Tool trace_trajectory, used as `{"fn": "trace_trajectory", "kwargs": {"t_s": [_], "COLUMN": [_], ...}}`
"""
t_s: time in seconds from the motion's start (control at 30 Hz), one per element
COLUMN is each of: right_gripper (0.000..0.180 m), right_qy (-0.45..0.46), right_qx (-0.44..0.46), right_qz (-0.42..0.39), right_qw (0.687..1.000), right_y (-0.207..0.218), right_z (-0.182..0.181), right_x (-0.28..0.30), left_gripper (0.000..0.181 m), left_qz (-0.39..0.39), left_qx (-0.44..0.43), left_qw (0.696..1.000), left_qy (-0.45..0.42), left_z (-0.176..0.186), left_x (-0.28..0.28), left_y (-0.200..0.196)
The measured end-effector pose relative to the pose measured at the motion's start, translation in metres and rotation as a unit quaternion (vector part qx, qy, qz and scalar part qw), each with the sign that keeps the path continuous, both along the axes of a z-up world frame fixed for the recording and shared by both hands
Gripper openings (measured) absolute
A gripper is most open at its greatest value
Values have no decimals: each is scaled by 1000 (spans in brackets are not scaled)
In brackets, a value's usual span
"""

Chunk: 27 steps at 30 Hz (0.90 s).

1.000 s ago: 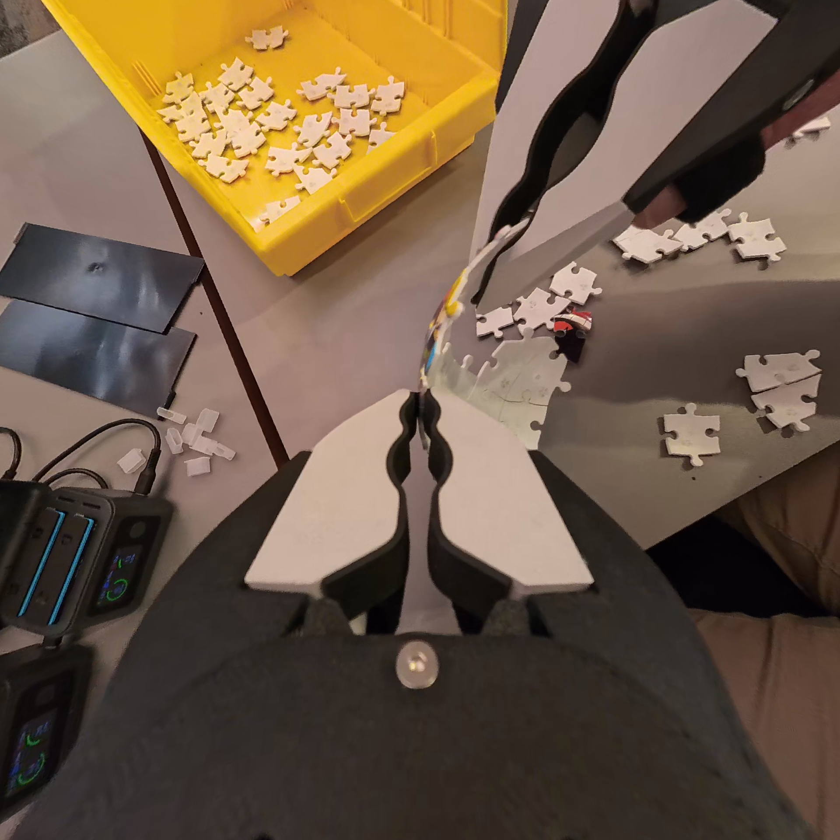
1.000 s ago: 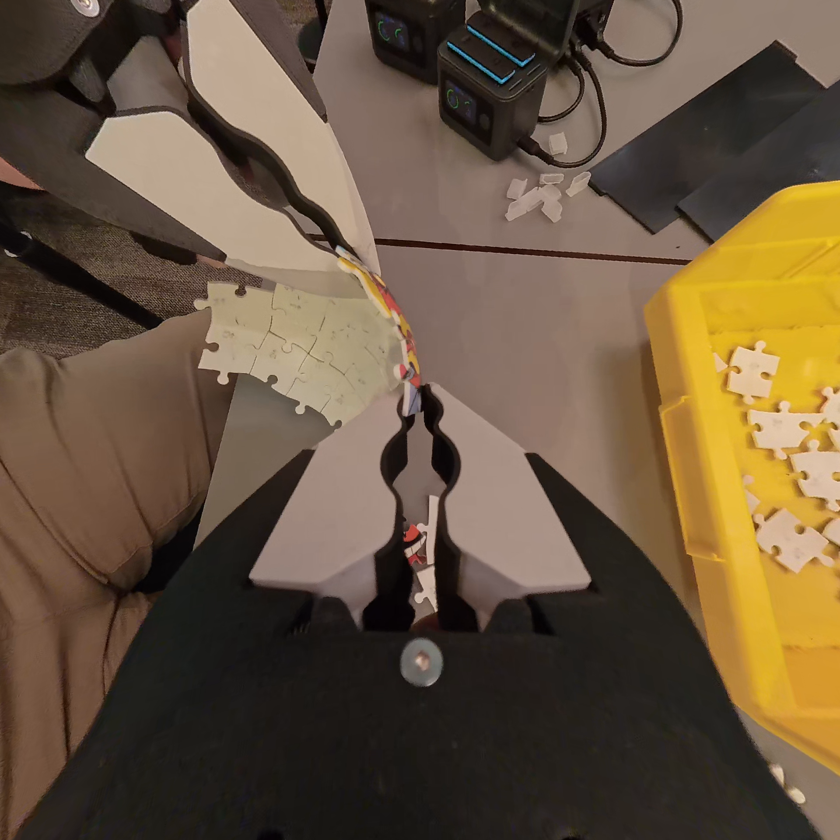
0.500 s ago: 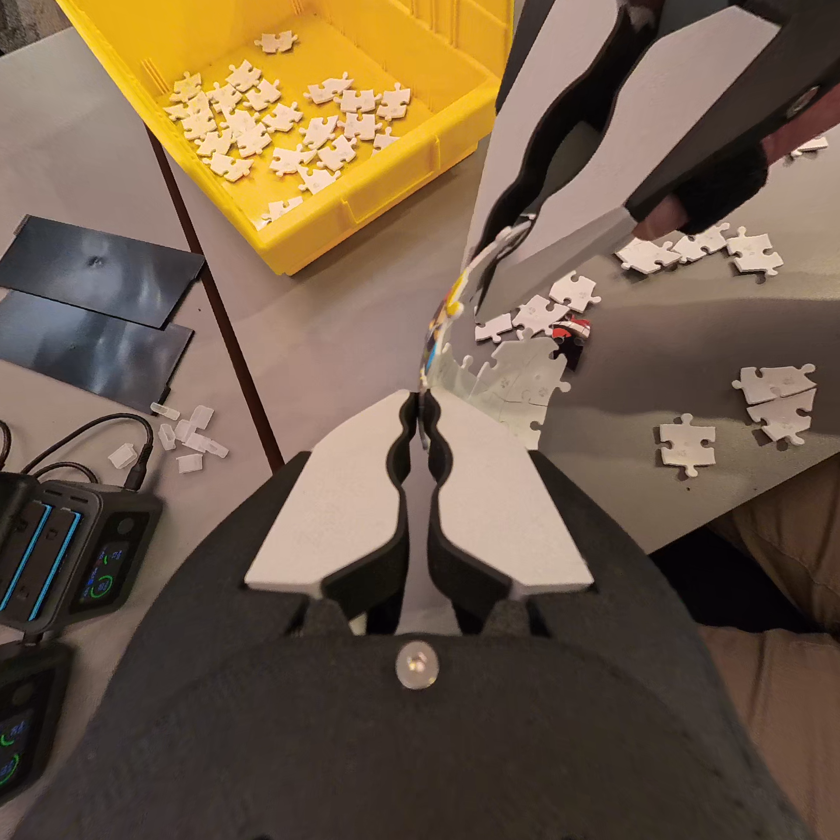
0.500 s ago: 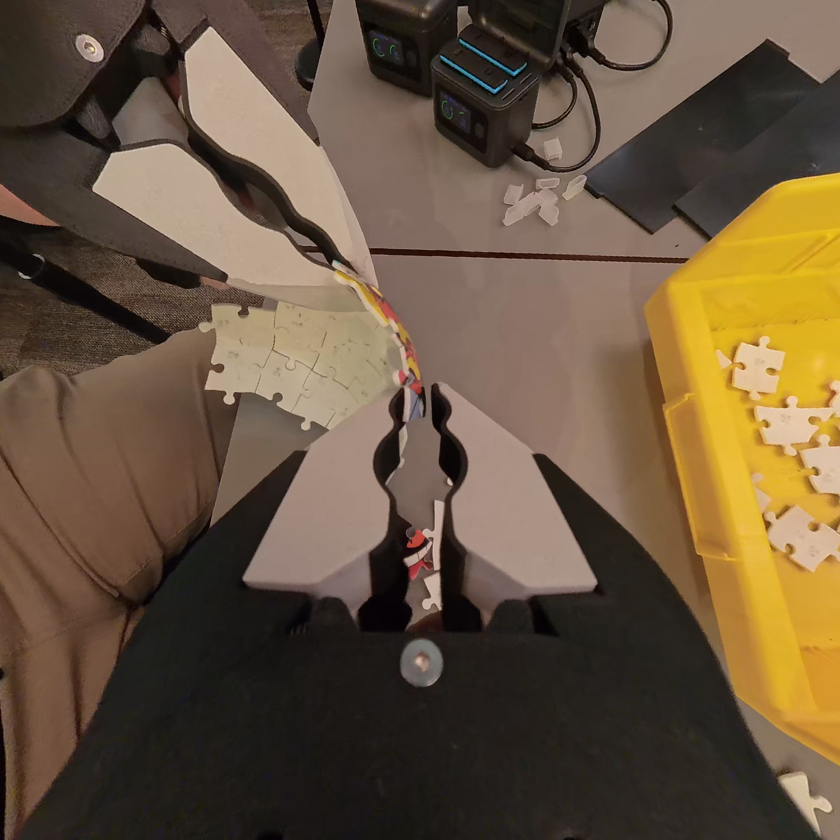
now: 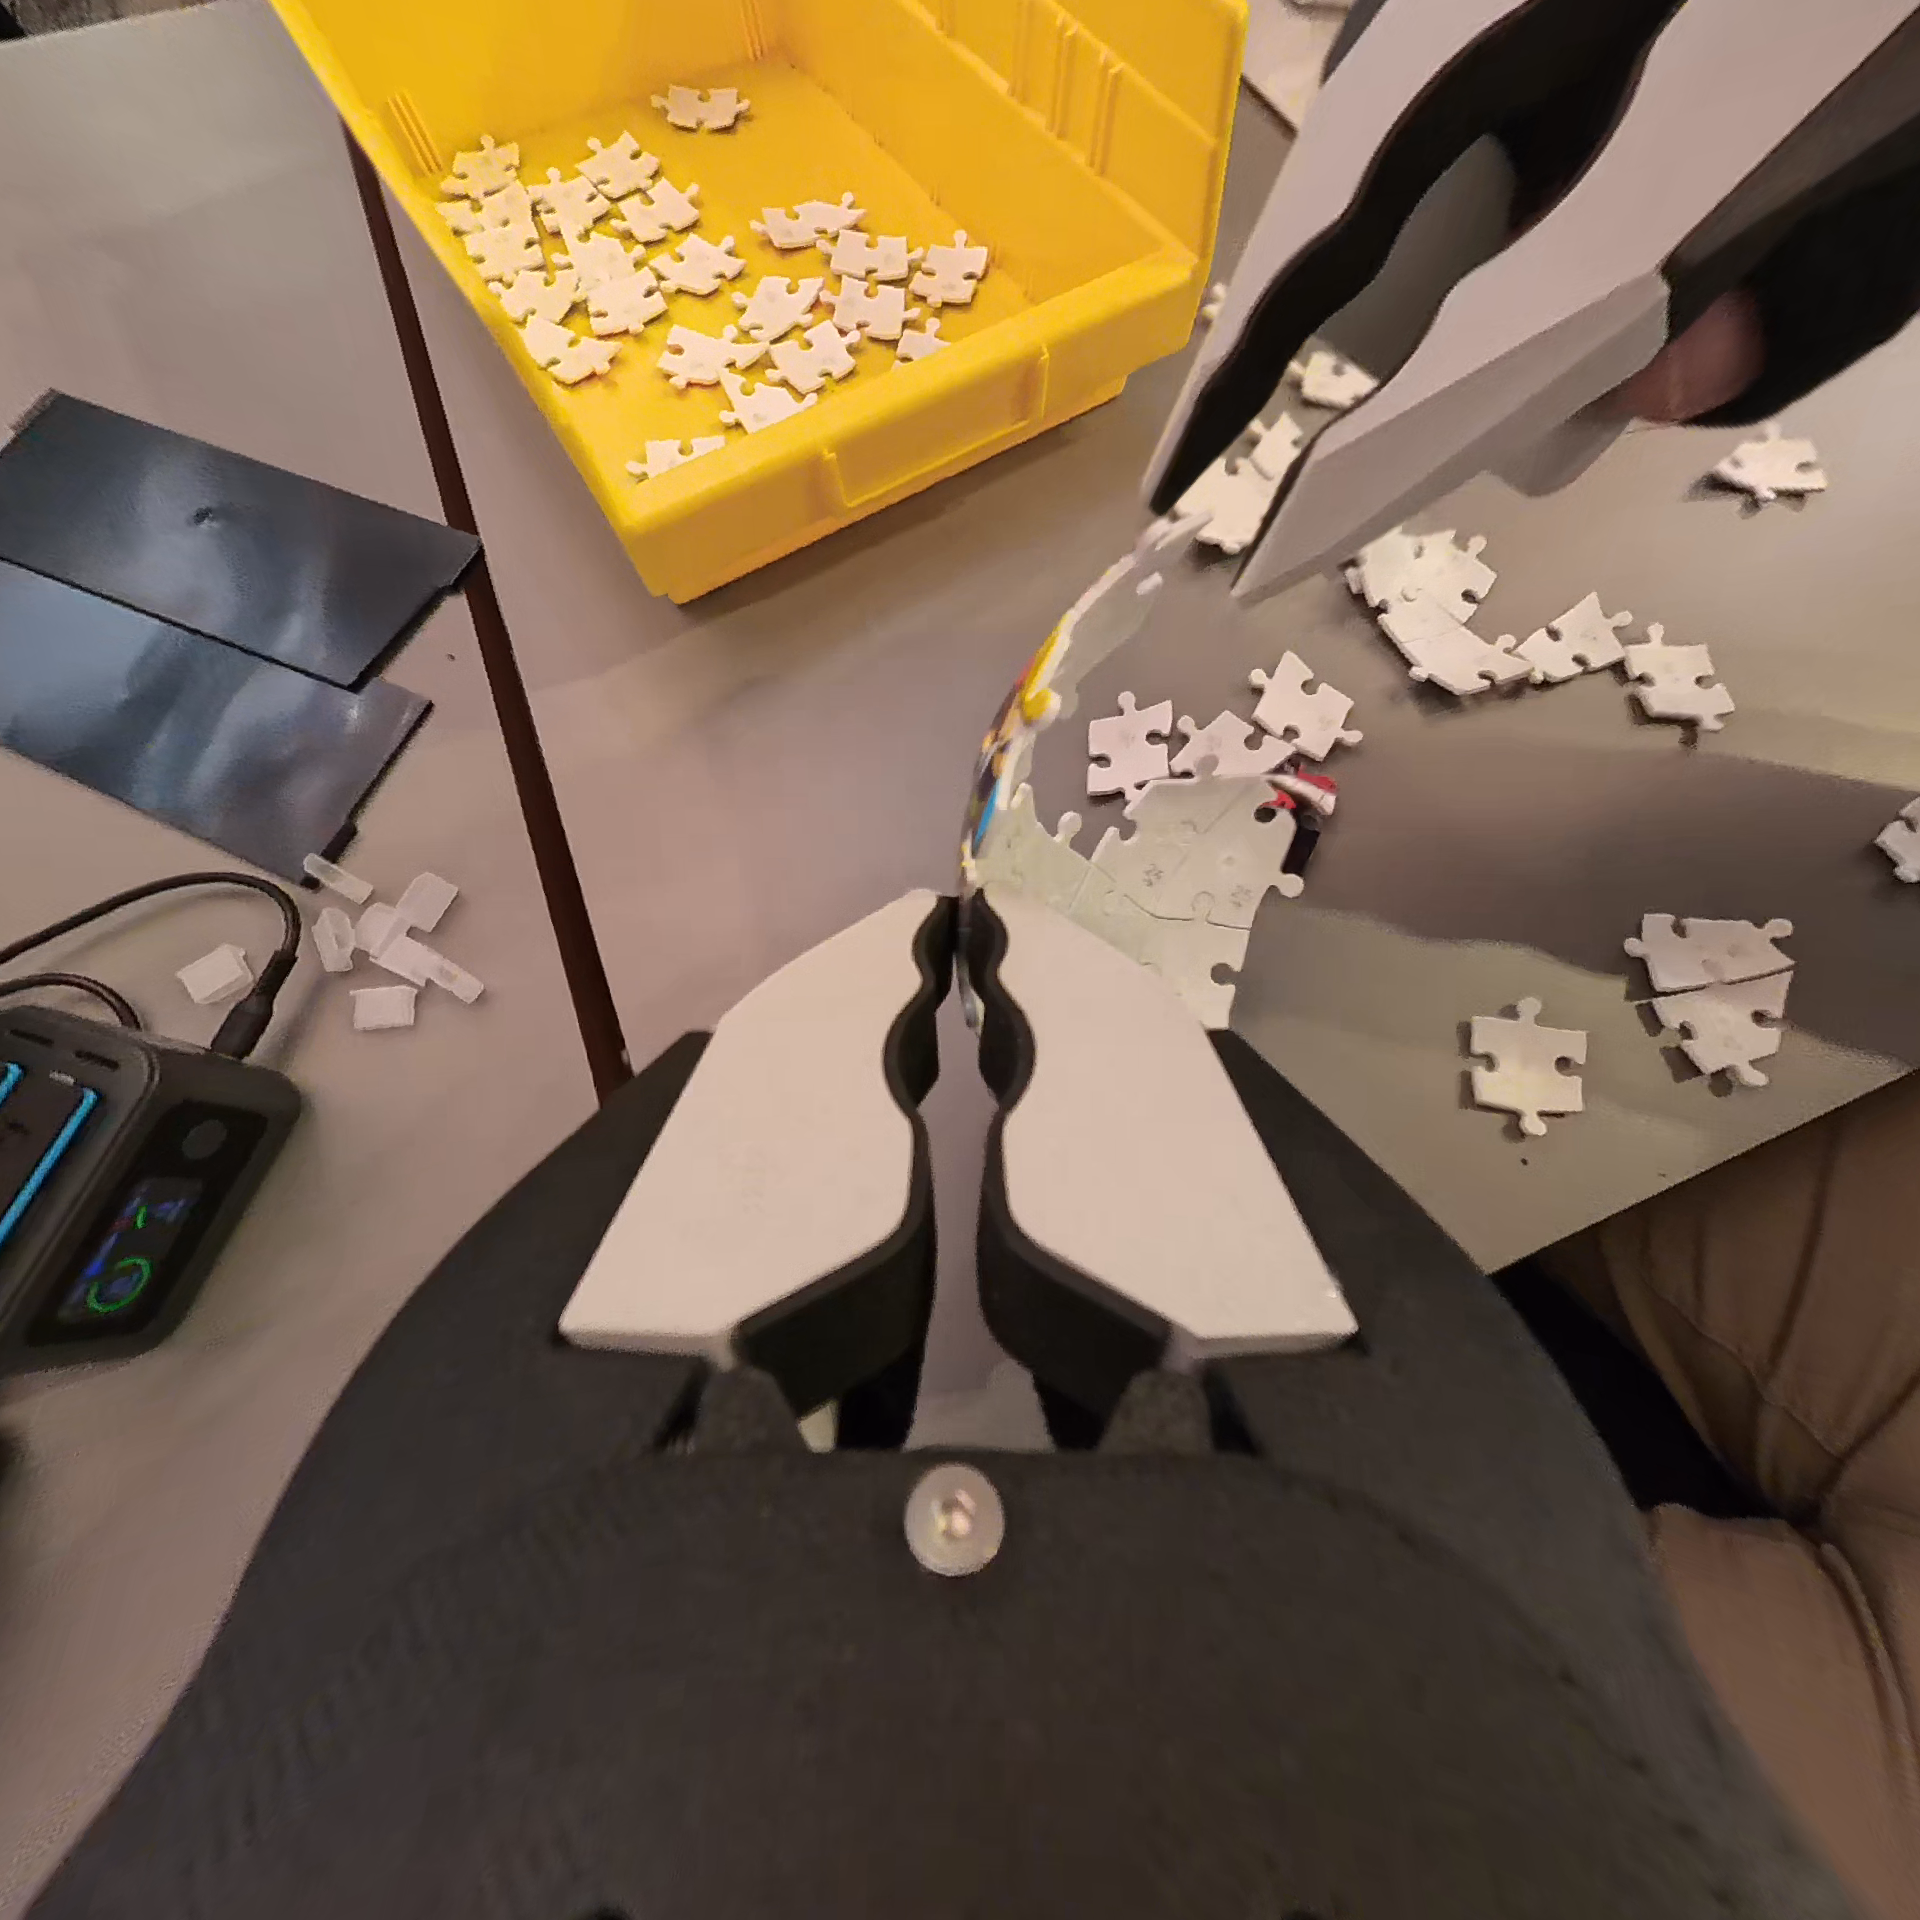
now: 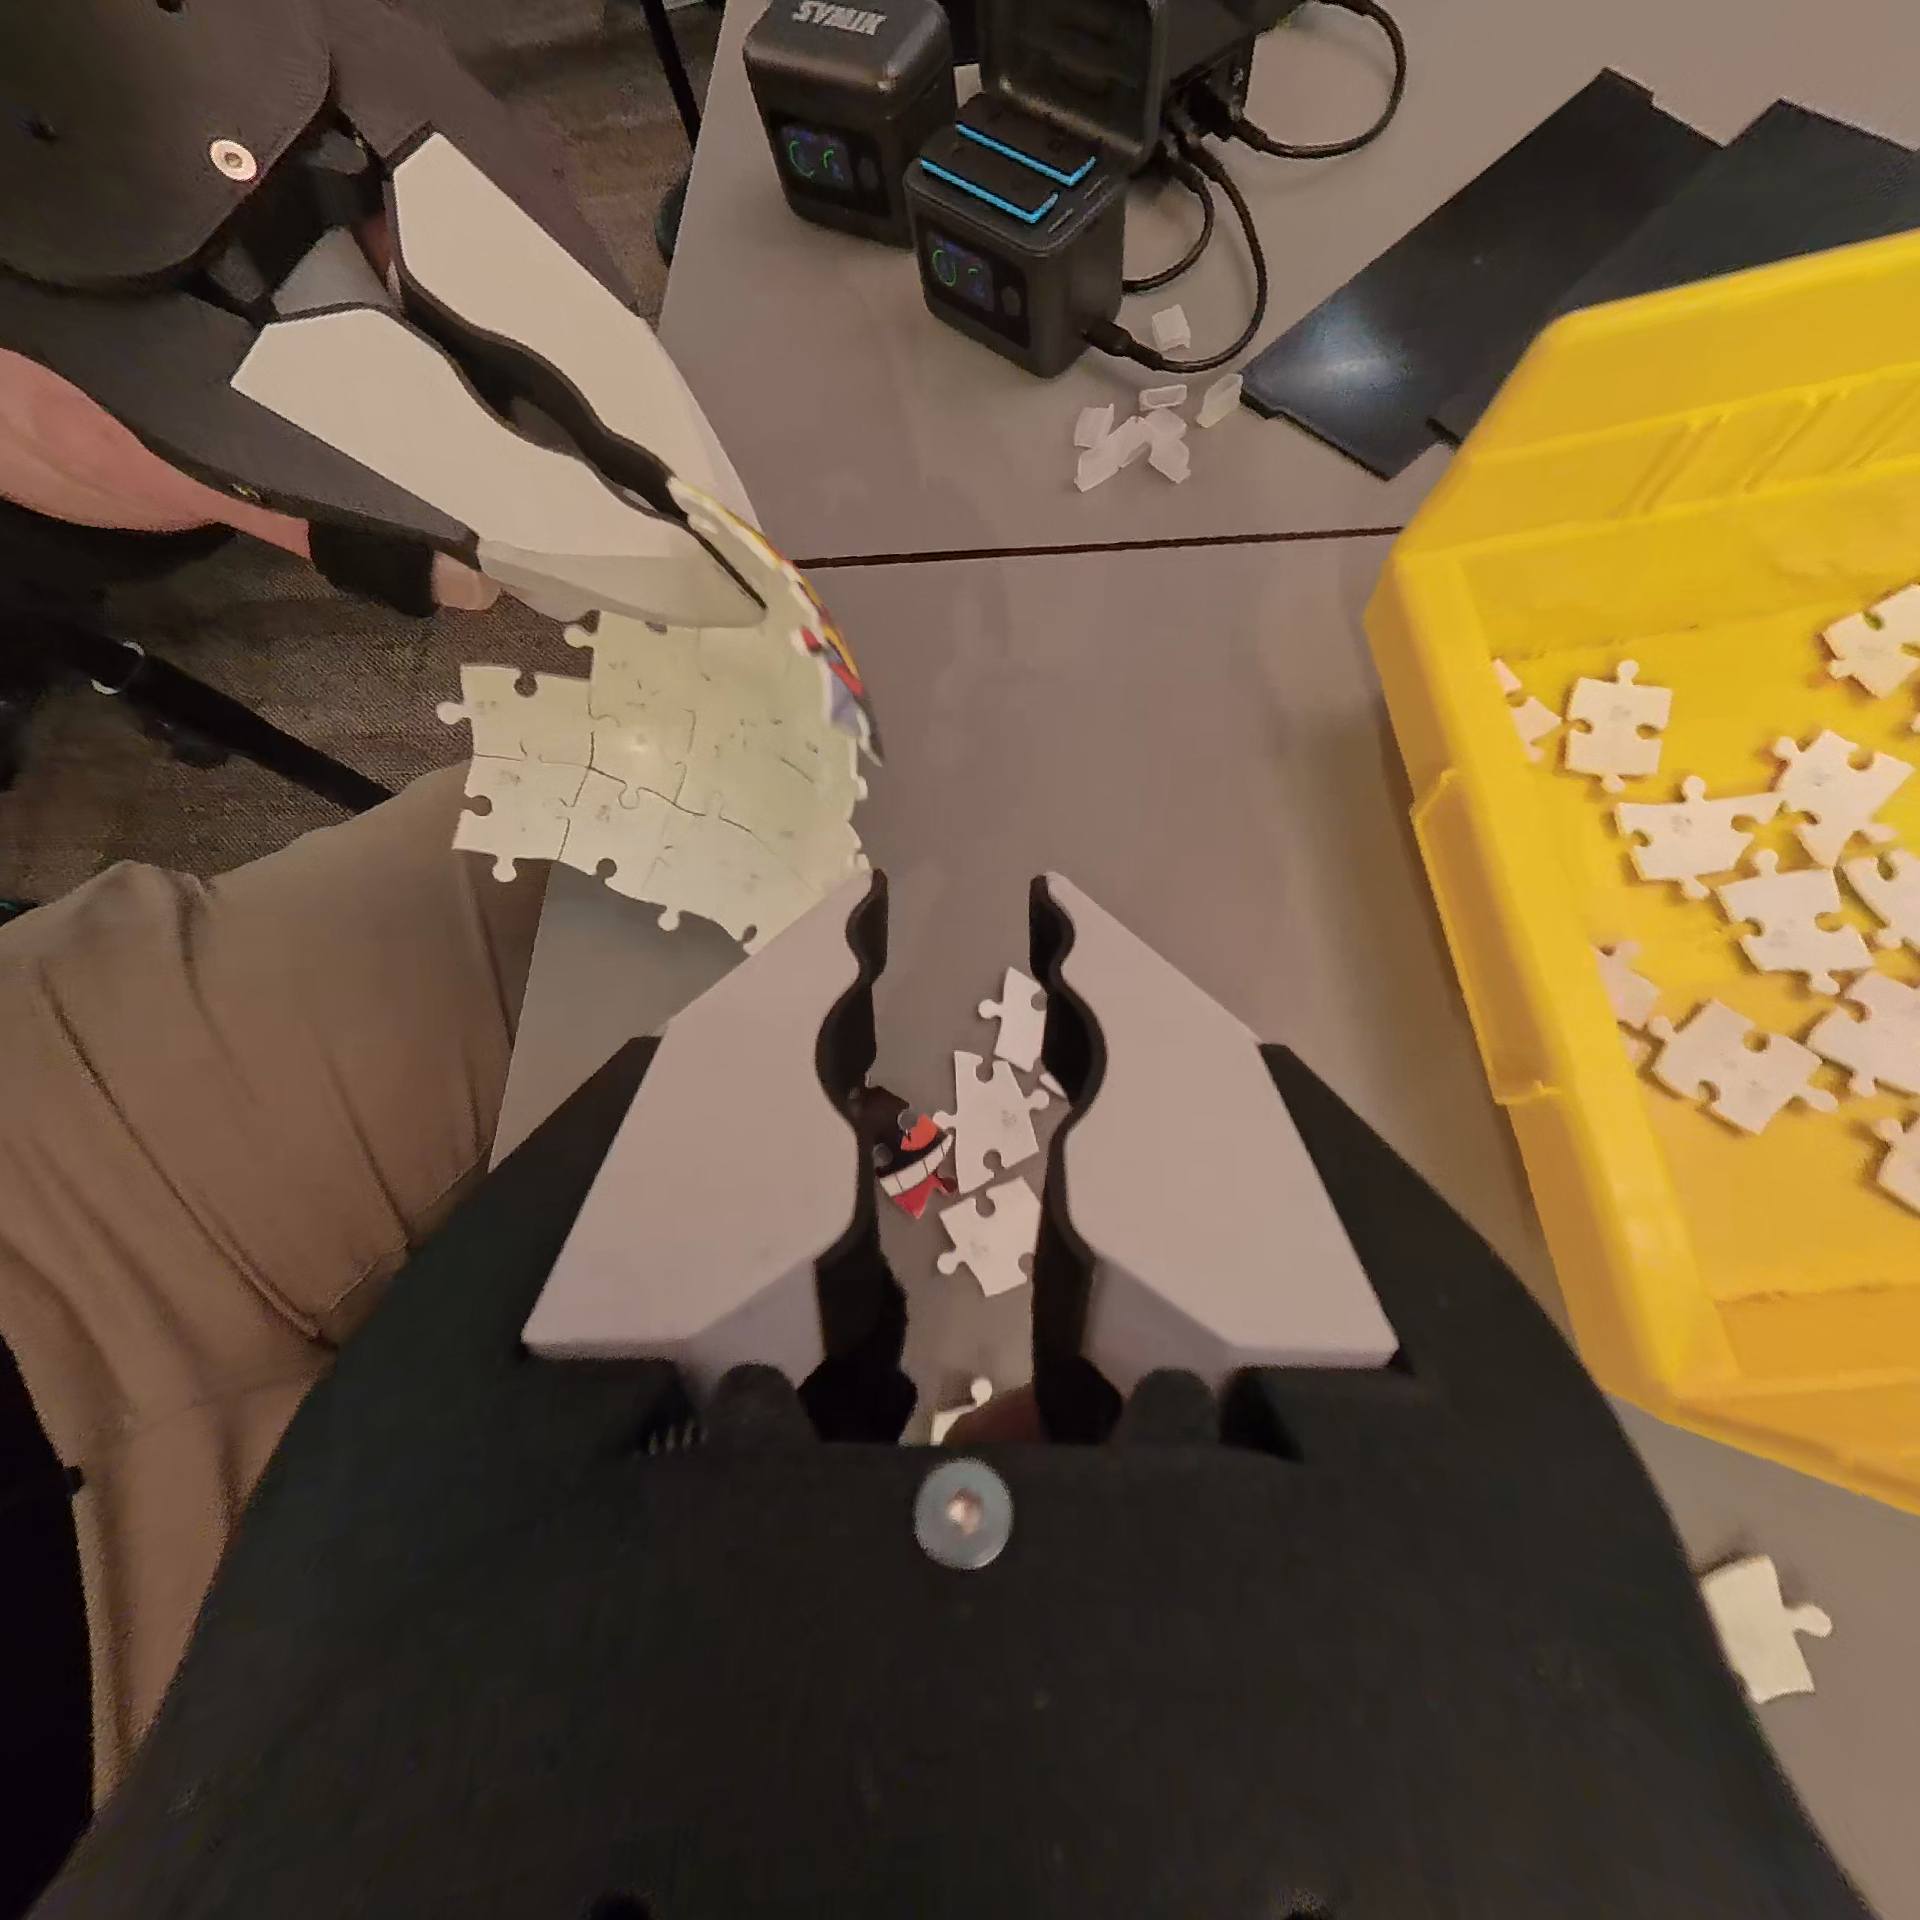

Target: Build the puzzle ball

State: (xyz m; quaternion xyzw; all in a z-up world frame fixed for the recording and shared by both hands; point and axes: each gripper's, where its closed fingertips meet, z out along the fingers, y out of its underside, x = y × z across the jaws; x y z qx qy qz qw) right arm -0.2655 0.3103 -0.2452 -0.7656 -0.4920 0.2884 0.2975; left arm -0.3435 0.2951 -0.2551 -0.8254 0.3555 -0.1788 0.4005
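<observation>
The curved puzzle-ball section (image 6: 675, 774) hangs above the counter (image 6: 1091, 727) edge, clamped in the left gripper (image 5: 966, 925); the right gripper (image 6: 956, 894) (pinching its far rim a second ago) has let go, jaws apart.

Black gripper (image 5: 965, 925), grey fingers (image 5: 1122, 1122)

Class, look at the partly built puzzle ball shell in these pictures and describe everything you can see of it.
The partly built puzzle ball shell is a curved sheet of interlocked pieces, pale and plain on its inner face, brightly printed along the outer edge. Knobs and notches line its ragged rim. It hangs above the table edge, clamped by the left gripper. The right gripper is open, apart from it.
</observation>
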Motion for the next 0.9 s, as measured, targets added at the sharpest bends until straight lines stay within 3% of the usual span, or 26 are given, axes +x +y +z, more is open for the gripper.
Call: {"fn": "trace_trajectory", "kwargs": {"t_s": [0.43,0.9], "right_gripper": [25,29], "right_qy": [-50,-134], "right_qx": [-30,-55], "right_qz": [-14,29], "right_qw": [998,989], "right_y": [-2,-21], "right_z": [-31,-81], "right_x": [38,54], "left_gripper": [2,2], "left_qz": [48,73], "left_qx": [-48,-57], "left_qw": [994,991], "left_qy": [-80,-99], "left_z": [-11,-21], "left_x": [-16,-33], "left_y": [-12,-17]}}
